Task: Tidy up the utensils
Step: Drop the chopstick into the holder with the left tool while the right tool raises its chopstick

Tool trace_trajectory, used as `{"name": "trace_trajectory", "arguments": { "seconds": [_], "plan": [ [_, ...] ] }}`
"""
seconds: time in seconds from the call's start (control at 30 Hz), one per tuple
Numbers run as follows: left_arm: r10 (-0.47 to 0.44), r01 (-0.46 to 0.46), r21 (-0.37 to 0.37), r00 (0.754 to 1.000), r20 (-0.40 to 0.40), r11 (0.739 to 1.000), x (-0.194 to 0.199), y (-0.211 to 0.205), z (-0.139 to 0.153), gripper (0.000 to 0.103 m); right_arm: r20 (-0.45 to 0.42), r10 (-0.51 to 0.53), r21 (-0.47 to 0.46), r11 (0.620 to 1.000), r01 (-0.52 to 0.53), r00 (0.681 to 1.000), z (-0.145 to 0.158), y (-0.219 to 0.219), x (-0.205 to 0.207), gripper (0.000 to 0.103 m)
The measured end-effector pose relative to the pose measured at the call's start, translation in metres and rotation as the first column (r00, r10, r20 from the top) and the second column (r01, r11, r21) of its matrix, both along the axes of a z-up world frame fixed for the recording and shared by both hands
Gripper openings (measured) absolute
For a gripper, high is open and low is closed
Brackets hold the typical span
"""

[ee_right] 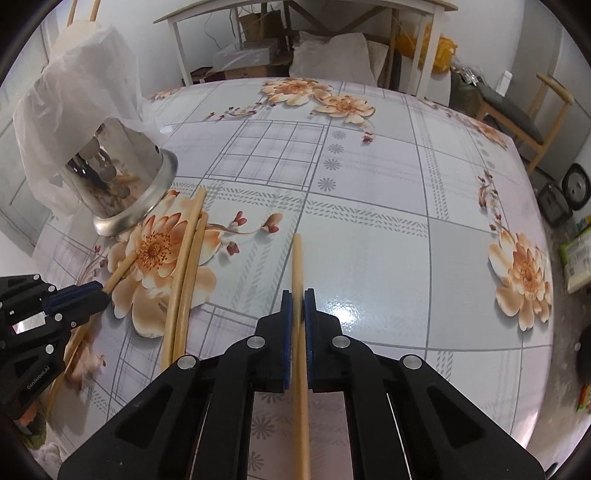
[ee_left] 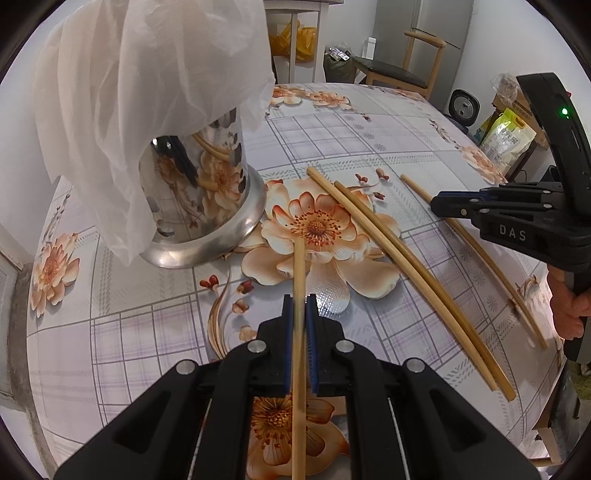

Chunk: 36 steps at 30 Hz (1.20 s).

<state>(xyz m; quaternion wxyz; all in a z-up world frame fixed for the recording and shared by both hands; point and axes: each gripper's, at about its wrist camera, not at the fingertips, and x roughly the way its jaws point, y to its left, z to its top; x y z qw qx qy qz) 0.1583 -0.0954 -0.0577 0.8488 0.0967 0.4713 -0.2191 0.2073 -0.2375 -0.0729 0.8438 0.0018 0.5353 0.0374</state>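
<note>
My left gripper (ee_left: pixel 299 301) is shut on a wooden chopstick (ee_left: pixel 298 273) that runs forward between its blue pads; it also shows in the right wrist view (ee_right: pixel 105 288). My right gripper (ee_right: pixel 297 295) is shut on another chopstick (ee_right: pixel 296 258) just above the table; it shows in the left wrist view (ee_left: pixel 434 205) holding that chopstick (ee_left: pixel 491 258). Two more chopsticks (ee_left: pixel 399 258) lie side by side on the flowered tablecloth (ee_right: pixel 186 273). A steel utensil holder (ee_left: pixel 207 199) stands at the left under a white plastic bag (ee_left: pixel 147 92), with chopsticks poking out (ee_right: pixel 83 9).
The table (ee_right: pixel 369 206) has a floral plaid cloth. Wooden chairs (ee_left: pixel 413 70) stand beyond its far edge, with a white table (ee_right: pixel 332 14), boxes and bags behind. A wall lies to the left of the holder.
</note>
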Motion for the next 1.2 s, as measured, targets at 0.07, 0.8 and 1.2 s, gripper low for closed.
{"name": "trace_trajectory", "arguments": {
  "seconds": [0.07, 0.8, 1.2],
  "plan": [
    [0.004, -0.004, -0.015, 1.0, -0.002, 1.0, 0.0, 0.002, 0.0, 0.006, 0.01, -0.018, 0.035, 0.999, 0.018, 1.0, 0.005, -0.005, -0.004, 0.004],
    [0.044, 0.048, -0.365, 0.97, 0.24, 0.93, -0.063, 0.077, 0.114, 0.006, 0.319, -0.082, 0.263, 0.965, -0.005, 0.944, 0.146, -0.027, -0.078, 0.004],
    [0.153, 0.074, -0.464, 0.888, 0.433, 0.883, -0.065, 0.109, 0.196, 0.006, 0.429, -0.076, 0.293, 0.954, -0.059, 0.9, 0.188, -0.02, -0.082, 0.004]
  ]
}}
